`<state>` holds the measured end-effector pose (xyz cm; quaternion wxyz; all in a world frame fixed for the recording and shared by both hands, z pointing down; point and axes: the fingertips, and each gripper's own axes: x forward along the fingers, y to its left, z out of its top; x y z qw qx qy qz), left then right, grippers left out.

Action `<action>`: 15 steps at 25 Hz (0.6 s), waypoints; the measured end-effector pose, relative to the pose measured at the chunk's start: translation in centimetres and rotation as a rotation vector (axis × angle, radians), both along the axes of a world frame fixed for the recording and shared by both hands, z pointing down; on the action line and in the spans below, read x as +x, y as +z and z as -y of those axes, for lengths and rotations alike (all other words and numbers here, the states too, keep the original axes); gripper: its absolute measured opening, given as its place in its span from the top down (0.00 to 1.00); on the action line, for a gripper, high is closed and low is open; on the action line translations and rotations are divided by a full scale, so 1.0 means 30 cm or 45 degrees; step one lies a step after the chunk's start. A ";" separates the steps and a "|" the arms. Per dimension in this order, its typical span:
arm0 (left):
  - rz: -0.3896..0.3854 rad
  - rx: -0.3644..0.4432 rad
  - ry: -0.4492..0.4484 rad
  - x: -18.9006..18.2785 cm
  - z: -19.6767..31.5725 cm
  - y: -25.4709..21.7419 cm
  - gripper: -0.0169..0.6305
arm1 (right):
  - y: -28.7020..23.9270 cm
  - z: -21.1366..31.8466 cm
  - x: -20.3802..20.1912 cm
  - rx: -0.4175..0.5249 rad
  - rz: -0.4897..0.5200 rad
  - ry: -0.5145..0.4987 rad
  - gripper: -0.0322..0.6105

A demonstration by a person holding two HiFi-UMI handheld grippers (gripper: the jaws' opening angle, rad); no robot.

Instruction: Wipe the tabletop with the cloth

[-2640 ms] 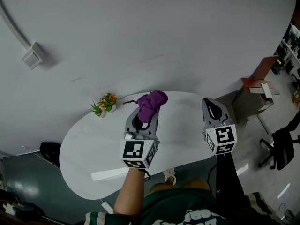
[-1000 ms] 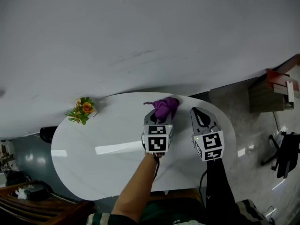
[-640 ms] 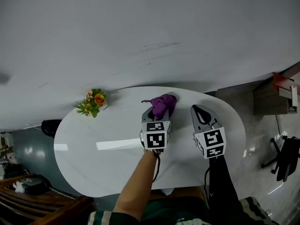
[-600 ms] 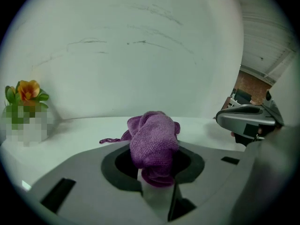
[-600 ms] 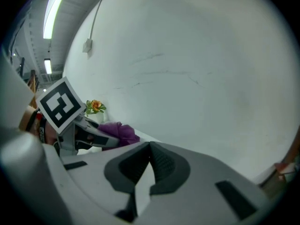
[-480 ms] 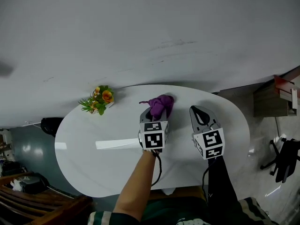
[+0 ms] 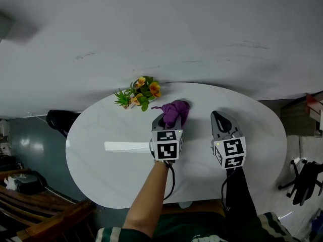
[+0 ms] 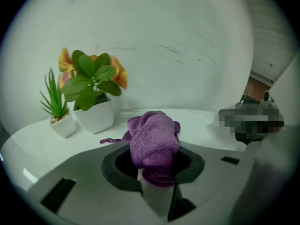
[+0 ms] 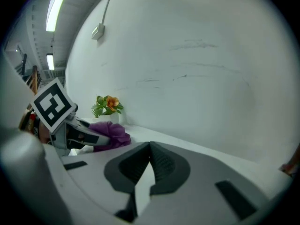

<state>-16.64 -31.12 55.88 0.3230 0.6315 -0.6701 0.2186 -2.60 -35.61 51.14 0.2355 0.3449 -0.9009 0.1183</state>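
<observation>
Jaws of the left gripper (image 7: 168, 121) pinch the purple cloth (image 7: 175, 110) at the worktop's (image 7: 101, 165) far side. It now sits closer to the plant (image 7: 140, 91) at 10 o'clock than a second ago, so the wipe seems to be running leftward. The right gripper's (image 7: 221, 119) jaws are pressed together, empty.

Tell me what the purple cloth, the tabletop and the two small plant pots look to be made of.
The purple cloth: likely microfibre, matt; a fine looped nap shows and it bunches softly. The tabletop: hard, smooth, glossy white, mirroring a light strip; laminate or stone, cannot tell. The plant pots: smooth white, probably ceramic or plastic.
</observation>
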 end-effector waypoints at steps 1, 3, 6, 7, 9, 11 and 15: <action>-0.004 0.002 -0.009 -0.036 -0.023 0.002 0.77 | 0.001 -0.016 -0.040 0.003 -0.004 -0.012 0.95; -0.010 0.005 -0.023 -0.108 -0.068 0.008 0.77 | 0.004 -0.049 -0.122 0.006 -0.006 -0.033 0.95; -0.003 0.010 -0.044 -0.221 -0.138 0.014 0.77 | 0.011 -0.112 -0.249 0.003 -0.004 -0.063 0.95; 0.003 0.012 -0.051 -0.261 -0.163 0.015 0.77 | 0.015 -0.135 -0.292 0.002 -0.003 -0.073 0.95; 0.011 0.017 -0.066 -0.347 -0.214 0.018 0.77 | 0.024 -0.185 -0.378 0.001 -0.001 -0.091 0.95; 0.014 0.021 -0.083 -0.438 -0.269 0.022 0.77 | 0.034 -0.240 -0.468 0.001 0.000 -0.112 0.95; 0.025 0.030 -0.115 -0.616 -0.377 0.030 0.77 | 0.053 -0.350 -0.648 -0.006 0.003 -0.151 0.95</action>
